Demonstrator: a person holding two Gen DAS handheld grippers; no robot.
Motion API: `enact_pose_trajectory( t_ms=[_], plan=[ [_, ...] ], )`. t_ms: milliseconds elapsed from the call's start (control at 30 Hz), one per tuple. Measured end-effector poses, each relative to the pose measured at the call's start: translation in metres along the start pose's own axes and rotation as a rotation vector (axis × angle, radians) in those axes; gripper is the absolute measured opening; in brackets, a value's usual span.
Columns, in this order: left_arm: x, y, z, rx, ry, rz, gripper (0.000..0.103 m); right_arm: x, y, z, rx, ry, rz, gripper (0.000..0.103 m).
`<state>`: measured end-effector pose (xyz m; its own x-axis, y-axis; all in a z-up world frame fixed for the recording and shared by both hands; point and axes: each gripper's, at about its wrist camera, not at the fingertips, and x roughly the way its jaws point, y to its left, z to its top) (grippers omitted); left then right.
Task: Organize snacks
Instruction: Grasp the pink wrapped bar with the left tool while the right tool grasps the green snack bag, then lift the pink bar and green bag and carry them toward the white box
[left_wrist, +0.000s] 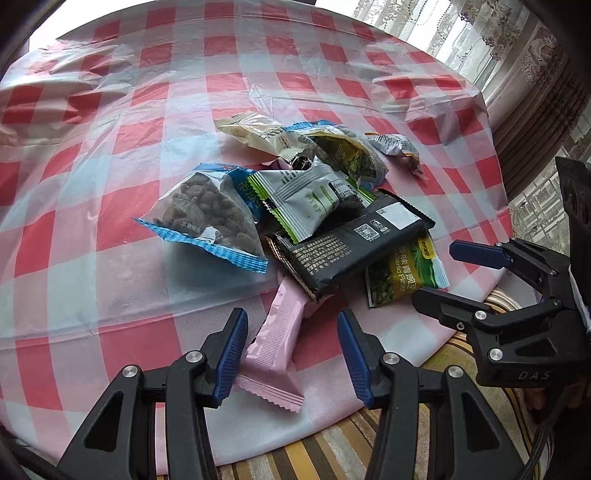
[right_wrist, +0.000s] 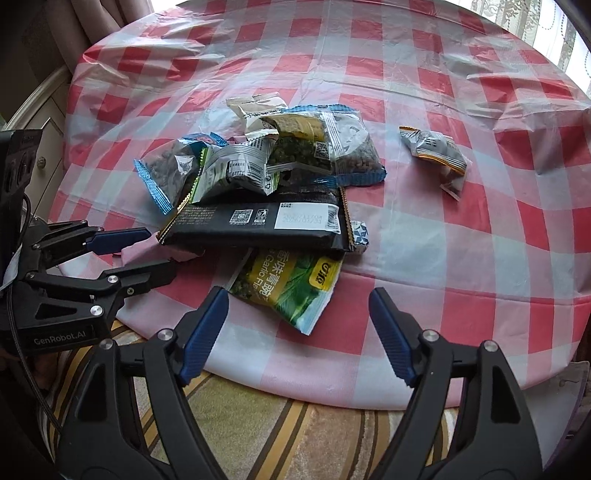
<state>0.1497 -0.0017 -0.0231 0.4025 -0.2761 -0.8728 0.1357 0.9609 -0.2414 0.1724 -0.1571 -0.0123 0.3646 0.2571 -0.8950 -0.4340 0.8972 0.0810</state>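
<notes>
While both grippers are hovering at the near edge of the table (left_wrist: 110, 122), the snacks are lying in a loose heap near its middle, on the checked cloth. The left gripper (left_wrist: 291, 350) is standing released, its jaws spread, and the pink bar (left_wrist: 275, 354) is running between them, its near end reaching back toward the camera and its far end tucking under the black pack (left_wrist: 343, 251). That bar's long axis is lying roughly along the fingers, so a closing pinch would be squeezing across its narrow width. The right gripper (right_wrist: 297, 332) is also hanging open, empty, with the green pea bag (right_wrist: 291, 288) just ahead of its jaws and slightly to their left, partly under the black pack. One small packet (right_wrist: 436, 151) is sitting apart from the heap, to the far right. Judging by this, the left gripper is nearer to a grasp: the pink bar is already lying inside its opening, though I cannot tell whether the pads are touching it.
</notes>
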Motion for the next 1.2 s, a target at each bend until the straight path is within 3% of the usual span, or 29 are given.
enact_pose_trajectory(
  t_ms=[133, 233, 533, 633, 867, 900, 1200],
  plan=[
    [0.000, 0.004, -0.002, -0.021, 0.005, -0.004, 0.029, 0.008, 0.005, 0.007, 0.018, 0.018, -0.005, 0.081],
    [0.001, 0.005, -0.005, -0.025, 0.011, -0.002, 0.022, 0.014, 0.005, 0.012, 0.049, 0.030, -0.025, 0.080],
    [-0.008, 0.000, -0.014, -0.022, -0.010, -0.002, 0.021, 0.029, 0.011, 0.022, 0.067, 0.059, -0.064, 0.079],
    [-0.012, 0.001, -0.018, -0.039, -0.019, -0.025, 0.021, 0.032, 0.012, 0.020, 0.065, 0.066, -0.071, 0.060],
    [-0.020, 0.004, -0.022, -0.074, -0.040, -0.052, 0.021, 0.025, 0.003, 0.015, 0.104, 0.049, -0.034, 0.046],
    [-0.021, 0.004, -0.023, -0.074, -0.041, -0.054, 0.021, 0.024, 0.002, 0.013, 0.105, 0.051, -0.032, 0.039],
    [-0.024, -0.006, -0.027, -0.073, -0.044, -0.048, 0.021, 0.004, -0.004, -0.004, 0.125, 0.031, 0.016, 0.030]
  ],
)
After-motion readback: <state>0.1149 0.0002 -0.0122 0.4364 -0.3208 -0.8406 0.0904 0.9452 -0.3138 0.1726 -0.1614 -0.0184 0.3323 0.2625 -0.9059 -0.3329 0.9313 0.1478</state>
